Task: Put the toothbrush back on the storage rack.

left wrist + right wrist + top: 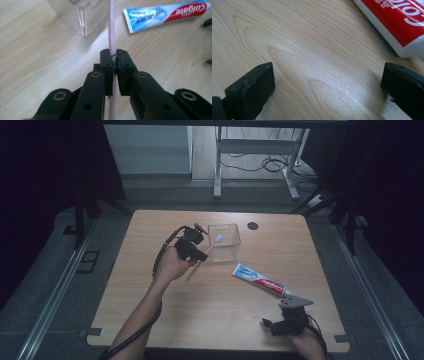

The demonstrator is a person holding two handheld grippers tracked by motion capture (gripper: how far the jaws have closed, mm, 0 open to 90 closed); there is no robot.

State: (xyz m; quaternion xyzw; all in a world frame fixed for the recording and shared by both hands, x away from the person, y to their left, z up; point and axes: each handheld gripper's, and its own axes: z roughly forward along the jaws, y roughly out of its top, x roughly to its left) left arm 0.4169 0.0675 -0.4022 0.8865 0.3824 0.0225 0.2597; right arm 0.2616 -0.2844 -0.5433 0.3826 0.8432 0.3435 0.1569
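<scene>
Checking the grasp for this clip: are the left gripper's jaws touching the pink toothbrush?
Touching. The left gripper view shows the left gripper closed on the pink toothbrush, both pads pressed against its handle.

Lab or recording room, not home. Plain wooden table (220,305) stands alone on grey floor (50,285), metal rails (50,292) running along both sides. Dark curtains (45,165) close off left and right. Behind, metal legs of another desk (257,160) with loose cables (260,165) on floor. Round cable hole (253,225) in table top. Fixed overhead camera angle and cabled hand-held gripper (289,317) in person's hand suit staged data-recording setup.
</scene>
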